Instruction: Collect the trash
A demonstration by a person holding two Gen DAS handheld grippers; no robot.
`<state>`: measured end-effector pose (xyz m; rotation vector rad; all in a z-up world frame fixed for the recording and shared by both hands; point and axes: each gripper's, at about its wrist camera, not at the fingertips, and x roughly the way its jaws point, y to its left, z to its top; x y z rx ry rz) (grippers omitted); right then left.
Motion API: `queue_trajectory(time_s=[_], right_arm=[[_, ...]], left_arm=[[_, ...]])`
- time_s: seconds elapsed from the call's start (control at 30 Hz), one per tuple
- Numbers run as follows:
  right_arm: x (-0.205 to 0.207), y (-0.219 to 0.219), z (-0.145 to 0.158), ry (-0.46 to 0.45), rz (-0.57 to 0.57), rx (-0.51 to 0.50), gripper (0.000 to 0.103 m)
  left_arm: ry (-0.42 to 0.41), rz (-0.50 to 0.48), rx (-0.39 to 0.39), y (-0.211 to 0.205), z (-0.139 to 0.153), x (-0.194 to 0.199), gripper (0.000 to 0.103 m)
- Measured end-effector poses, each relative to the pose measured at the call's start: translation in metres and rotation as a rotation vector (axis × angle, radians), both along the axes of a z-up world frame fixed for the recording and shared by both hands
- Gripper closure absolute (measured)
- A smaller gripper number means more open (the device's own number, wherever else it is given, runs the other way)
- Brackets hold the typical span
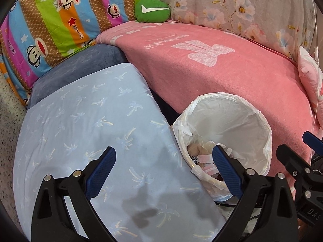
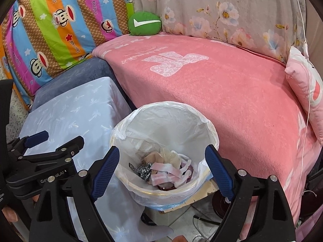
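A bin lined with a white plastic bag (image 2: pixel 167 119) stands between a light blue covered seat and a pink bed. In it lies trash (image 2: pixel 167 169): pink-white strips, beige crumpled pieces and a black-and-white patterned scrap. My right gripper (image 2: pixel 162 171) hangs above the bin's mouth, open, with nothing between its blue fingers. My left gripper (image 1: pixel 163 171) is open too, above the light blue cover (image 1: pixel 80 131), its right finger in front of the bin's rim (image 1: pixel 228 119). Each gripper shows at the edge of the other's view.
A pink blanket (image 1: pixel 222 70) covers the bed to the right, with a pink pillow (image 2: pixel 304 86) on it. A striped cartoon cushion (image 1: pixel 56 24), a green pouch (image 1: pixel 152 10) and floral fabric (image 2: pixel 232 14) lie behind. Cables and tiled floor (image 2: pixel 193 217) show below the bin.
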<state>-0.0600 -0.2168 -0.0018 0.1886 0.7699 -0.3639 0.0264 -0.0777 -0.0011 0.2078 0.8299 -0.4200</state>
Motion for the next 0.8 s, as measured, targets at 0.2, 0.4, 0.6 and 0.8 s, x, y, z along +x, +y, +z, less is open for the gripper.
queue_trajectory(time_s=[0.2,0.4,0.6,0.8], right_arm=[[0.0,0.001,-0.006,0.009,-0.006,0.006,0.016],[-0.001,0.002,-0.01,0.015,-0.013,-0.001,0.016],[-0.002,0.003,-0.01,0.018,-0.011,-0.001,0.01],[-0.003,0.002,-0.012,0.024,-0.011,-0.001,0.006]], left_arm=[[0.006,0.012,0.011,-0.001,-0.004,0.0,0.011],[0.017,0.026,0.018,-0.001,-0.008,-0.002,0.011],[0.023,0.031,0.025,-0.001,-0.01,-0.005,0.011],[0.029,0.033,0.03,-0.002,-0.011,-0.006,0.011]])
